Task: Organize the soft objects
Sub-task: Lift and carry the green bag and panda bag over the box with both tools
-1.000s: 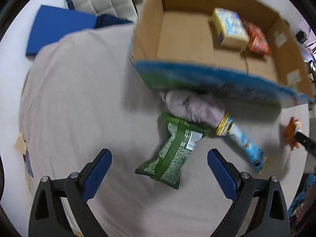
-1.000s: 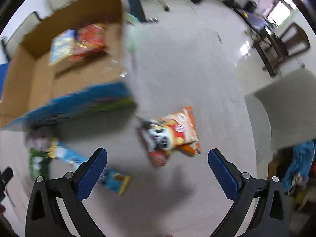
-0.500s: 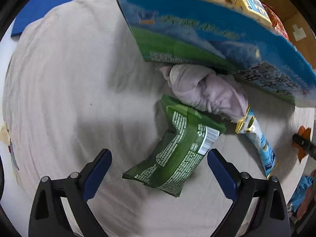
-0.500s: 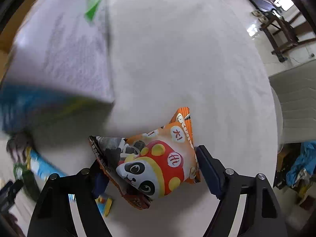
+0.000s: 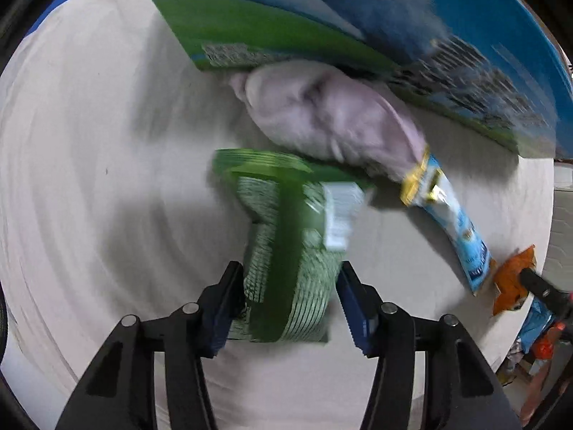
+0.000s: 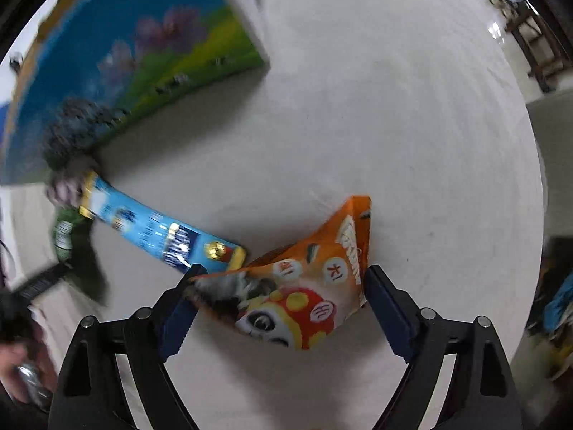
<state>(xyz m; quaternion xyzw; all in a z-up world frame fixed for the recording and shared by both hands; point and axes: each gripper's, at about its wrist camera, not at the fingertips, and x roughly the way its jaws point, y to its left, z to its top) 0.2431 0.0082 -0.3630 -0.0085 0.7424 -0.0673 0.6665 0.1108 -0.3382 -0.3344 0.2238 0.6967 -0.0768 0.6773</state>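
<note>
My left gripper (image 5: pixel 290 304) is shut on the near end of a green snack bag (image 5: pixel 293 251), which is blurred by motion. A rolled pale purple cloth (image 5: pixel 333 114) lies just beyond it, against the blue and green cardboard box (image 5: pixel 322 10). A long light blue packet (image 5: pixel 451 222) lies to the right. My right gripper (image 6: pixel 283 304) is closed around an orange panda snack bag (image 6: pixel 304 286), both pads touching its edges. The blue packet (image 6: pixel 154 225) and the box (image 6: pixel 118 64) show in the right wrist view.
Everything lies on a round table with a pale cloth (image 6: pixel 394 125). The table edge curves at the right, with a floor and wooden chair (image 6: pixel 537 46) beyond. The left gripper (image 6: pixel 39 283) shows at the left edge of the right wrist view.
Both grippers have moved down and forward and closed: the left onto the green bag, the right onto the orange panda bag. The box now looms closer in both views.
</note>
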